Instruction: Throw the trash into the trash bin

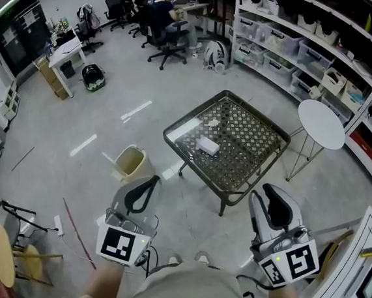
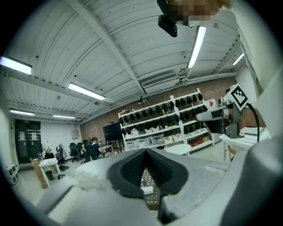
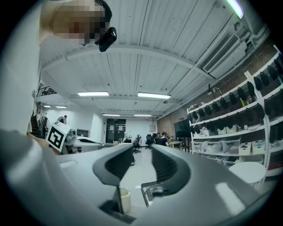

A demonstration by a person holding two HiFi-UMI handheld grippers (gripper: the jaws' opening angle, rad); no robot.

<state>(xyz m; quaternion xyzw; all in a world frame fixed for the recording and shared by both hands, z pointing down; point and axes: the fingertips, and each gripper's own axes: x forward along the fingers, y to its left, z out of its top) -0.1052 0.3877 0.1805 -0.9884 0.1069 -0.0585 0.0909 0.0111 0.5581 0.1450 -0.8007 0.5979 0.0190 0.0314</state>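
A small white piece of trash (image 1: 207, 145) lies on the dark lattice-top table (image 1: 253, 128) ahead of me. On the floor left of the table stands the beige trash bin (image 1: 131, 163). My left gripper (image 1: 144, 190) hovers near the bin with its tips touching and nothing held. Its own view looks past the left gripper (image 2: 145, 152) to the trash (image 2: 147, 190) on the table. My right gripper (image 1: 276, 203) hangs before the table's near corner. In its own view the right gripper (image 3: 142, 154) shows a narrow empty gap, with the bin (image 3: 125, 199) low on the floor.
A round white side table (image 1: 321, 123) stands right of the lattice table, with storage shelves (image 1: 300, 51) behind. People sit at desks (image 1: 163, 8) far back. A folding chair (image 1: 2, 252) and a red rod (image 1: 76, 233) are at lower left; a white cabinet (image 1: 357, 273) is at lower right.
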